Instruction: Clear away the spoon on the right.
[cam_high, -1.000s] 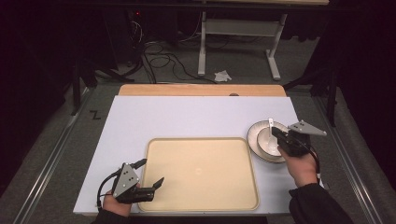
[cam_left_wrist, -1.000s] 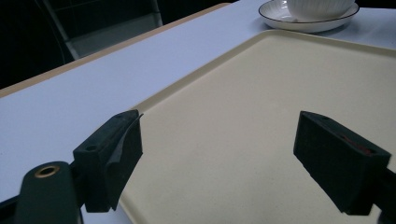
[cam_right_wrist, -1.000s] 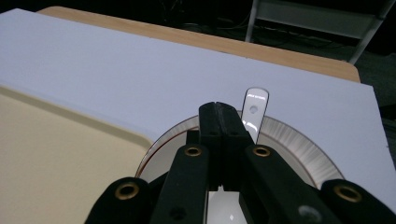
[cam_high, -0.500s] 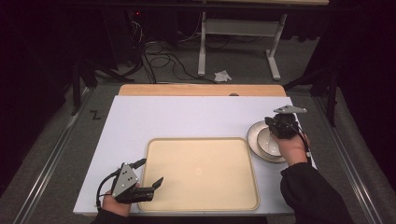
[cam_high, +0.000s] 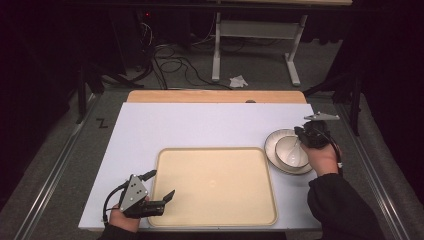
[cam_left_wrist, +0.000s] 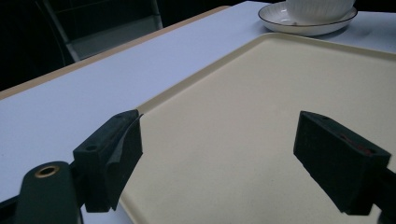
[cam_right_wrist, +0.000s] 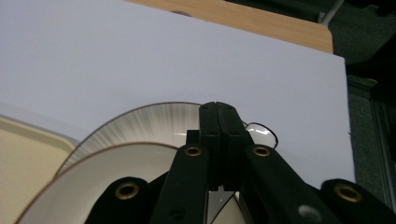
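A white ribbed bowl (cam_high: 292, 156) stands on a white dark-rimmed plate (cam_high: 271, 142) at the table's right, beside a beige tray (cam_high: 215, 185). My right gripper (cam_high: 300, 132) is shut and hangs over the far right side of the bowl (cam_right_wrist: 93, 186) and plate (cam_right_wrist: 154, 116). In the right gripper view its jaws (cam_right_wrist: 218, 109) are pressed together. A small glossy dark-rimmed piece (cam_right_wrist: 260, 132) shows just past them; whether it is pinched I cannot tell. My left gripper (cam_high: 160, 184) is open at the tray's near left corner, with nothing between its jaws (cam_left_wrist: 219, 135) but bare tray (cam_left_wrist: 261, 116).
The white table top (cam_high: 200, 127) stretches bare beyond the tray to a wooden strip (cam_high: 215, 96) at its far edge. Past that are the floor, cables and a stand's legs (cam_high: 250, 45). The plate (cam_left_wrist: 303, 23) and bowl (cam_left_wrist: 317, 7) lie far ahead of the left gripper.
The right hand has carried its shut gripper away from the person, from the bowl's near side to its far right side. The left gripper has stayed where it was.
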